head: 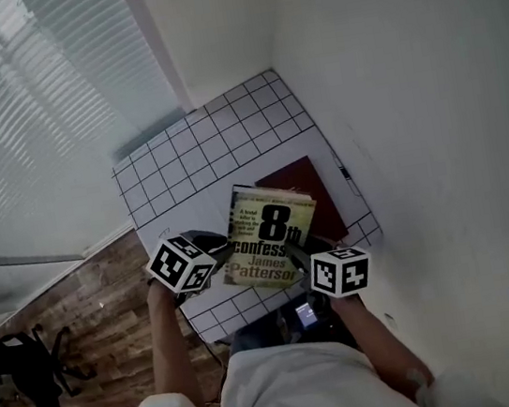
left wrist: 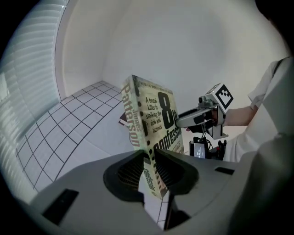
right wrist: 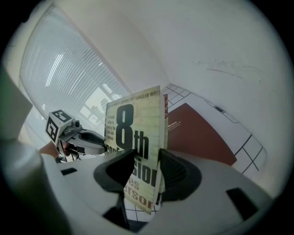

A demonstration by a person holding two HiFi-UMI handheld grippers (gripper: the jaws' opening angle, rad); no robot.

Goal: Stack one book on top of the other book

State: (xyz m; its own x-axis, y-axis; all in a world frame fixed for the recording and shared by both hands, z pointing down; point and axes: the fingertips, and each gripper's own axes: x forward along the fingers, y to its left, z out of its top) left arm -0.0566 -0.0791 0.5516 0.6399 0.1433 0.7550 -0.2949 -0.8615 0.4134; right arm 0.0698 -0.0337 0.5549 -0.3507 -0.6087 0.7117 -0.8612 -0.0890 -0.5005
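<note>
The left gripper and the right gripper each squeeze one side of the yellow book, holding it up above the white table, partly over the red book.

Beyond the right gripper, the paperback covers part of the red book (whose small cover print is unreadable).

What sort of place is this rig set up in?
Probably an office or spare-room corner: grid-marked white table against plain white walls, slatted window blinds beside it, wood-plank floor with what looks like a black office chair.
</note>
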